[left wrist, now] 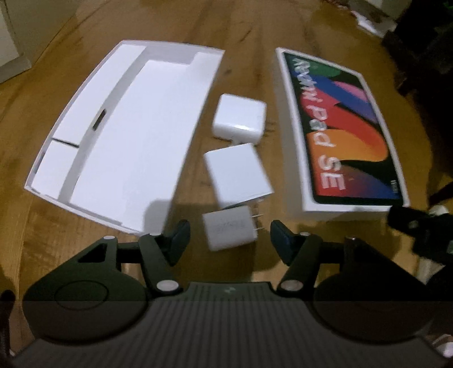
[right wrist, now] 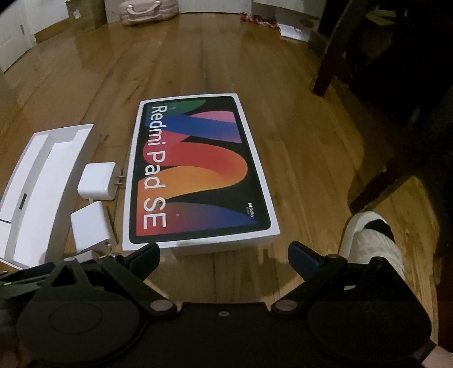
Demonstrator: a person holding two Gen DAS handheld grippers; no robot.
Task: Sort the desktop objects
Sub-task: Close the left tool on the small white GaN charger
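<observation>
Three white chargers lie in a row on the wooden floor between an open white box tray and a colourful "Redmi Pad SE" box. The nearest charger lies between the fingers of my left gripper. Its pads stand apart from the charger on both sides, so the gripper is open. The middle charger and the far charger lie beyond it. My right gripper is open and holds nothing, hovering just in front of the near edge of the Redmi Pad SE box.
Dark chair legs stand to the right of the box. A foot in a white slipper is beside my right gripper. A pink bag and a cardboard box sit far back by the wall.
</observation>
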